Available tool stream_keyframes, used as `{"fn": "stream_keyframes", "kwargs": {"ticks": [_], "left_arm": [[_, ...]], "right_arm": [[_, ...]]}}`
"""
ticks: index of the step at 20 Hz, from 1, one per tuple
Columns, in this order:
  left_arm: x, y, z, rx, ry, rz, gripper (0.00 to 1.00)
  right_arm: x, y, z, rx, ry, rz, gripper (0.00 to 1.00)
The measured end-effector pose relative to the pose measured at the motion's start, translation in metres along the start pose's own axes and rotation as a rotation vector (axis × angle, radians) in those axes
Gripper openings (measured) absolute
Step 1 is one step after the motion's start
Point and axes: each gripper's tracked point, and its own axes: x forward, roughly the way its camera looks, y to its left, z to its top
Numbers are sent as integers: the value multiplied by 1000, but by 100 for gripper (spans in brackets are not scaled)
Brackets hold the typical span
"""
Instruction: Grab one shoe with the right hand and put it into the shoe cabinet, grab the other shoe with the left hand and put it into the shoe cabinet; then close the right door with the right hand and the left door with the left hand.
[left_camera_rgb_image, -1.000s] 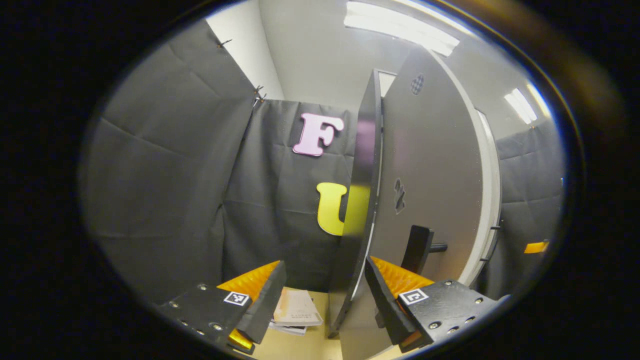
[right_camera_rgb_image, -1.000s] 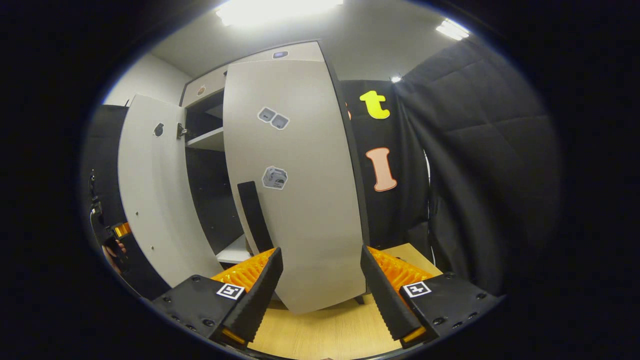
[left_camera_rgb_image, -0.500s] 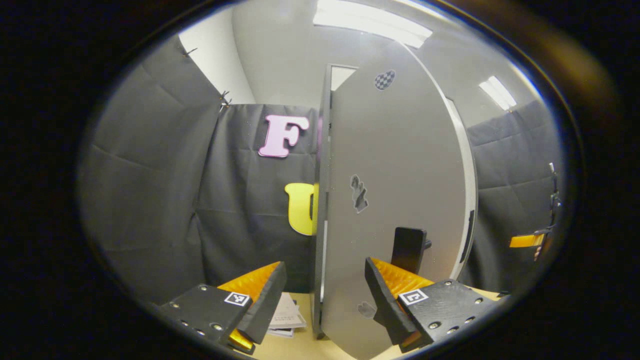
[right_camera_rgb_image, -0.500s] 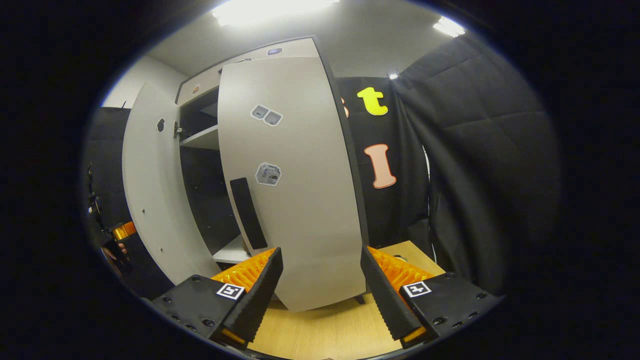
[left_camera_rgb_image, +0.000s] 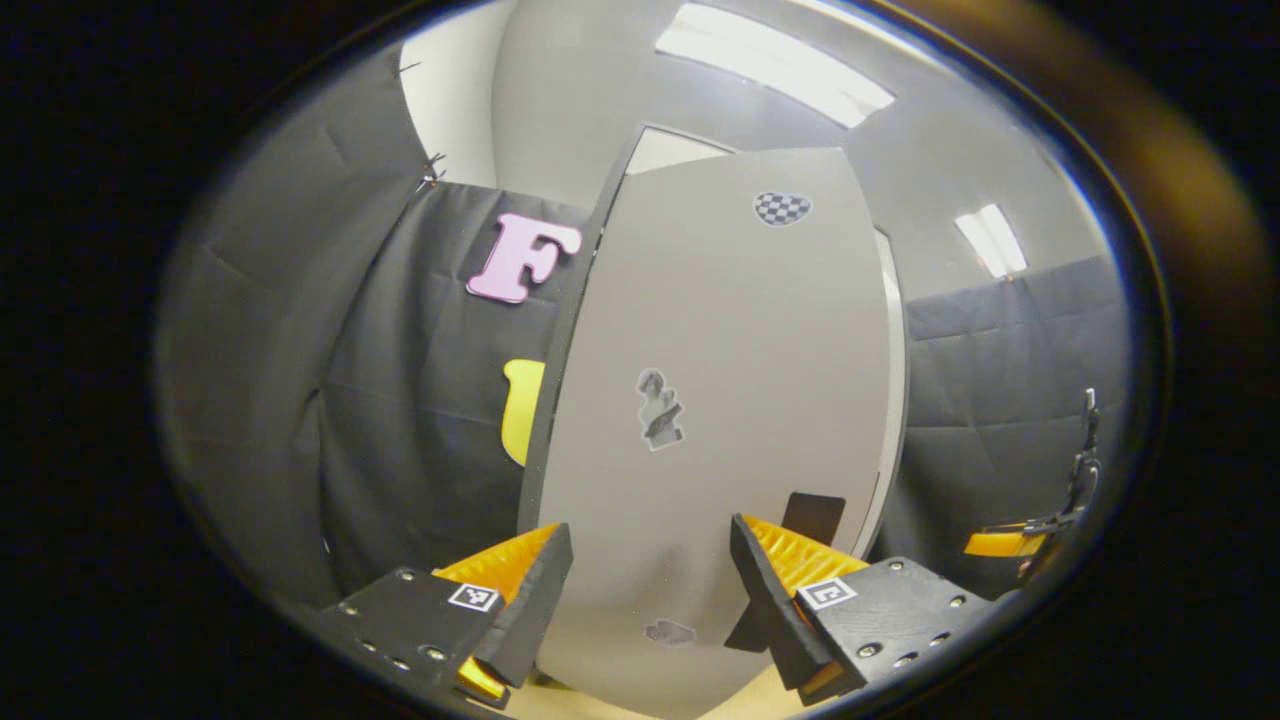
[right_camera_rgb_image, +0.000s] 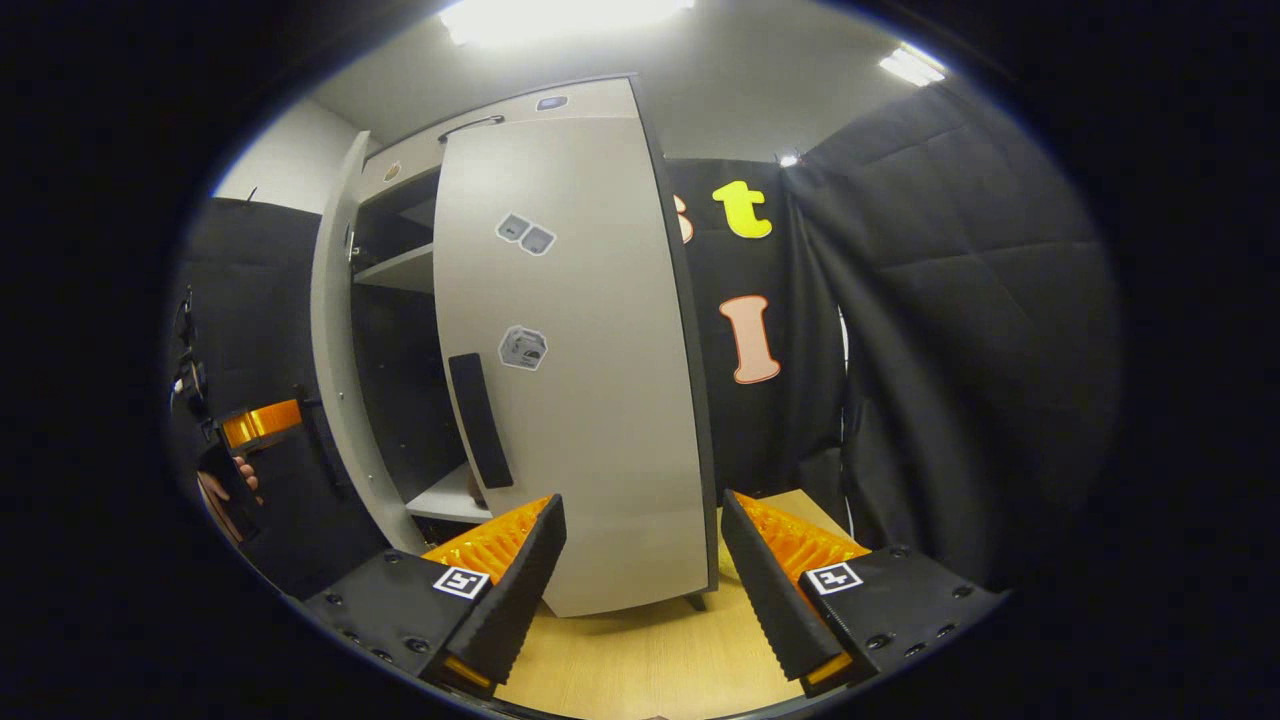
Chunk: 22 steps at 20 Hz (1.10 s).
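Closest to me, my left hand-held gripper (left_camera_rgb_image: 650, 600) stands wide with nothing held, its fingers either side of the left door (left_camera_rgb_image: 720, 400); my right hand-held gripper (right_camera_rgb_image: 635, 580) is equally wide and empty before the right door (right_camera_rgb_image: 580, 380); I judge the door-closing step is underway; farther in, a gap onto the shoe cabinet (right_camera_rgb_image: 400, 350) remains, shoes hidden; next, push both doors flush
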Motion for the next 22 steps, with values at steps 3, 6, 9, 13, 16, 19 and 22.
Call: {"fn": "stream_keyframes", "kwargs": {"ticks": [3, 6, 9, 13, 16, 19, 22], "left_arm": [[-2, -2, 0, 50, 4, 12, 92], [-4, 0, 0, 78, 19, 33, 95], [-12, 3, 1, 131, 39, 96, 98], [-25, 9, 4, 184, 62, 182, 98], [-30, 14, 12, 211, 60, 216, 99], [-46, 18, 23, 205, 21, 289, 99], [-63, 26, 29, 211, -9, 362, 89]], "right_arm": [[-4, -6, 0, -7, -8, -31, 99], [-6, -6, -3, 0, -5, -45, 99], [-5, -1, -3, 6, -15, -52, 99], [0, 9, 5, 8, -37, -53, 99], [7, 17, 18, 12, -77, -53, 99], [8, 23, 31, 24, -115, -46, 99], [7, 28, 37, 36, -152, -44, 99]]}}
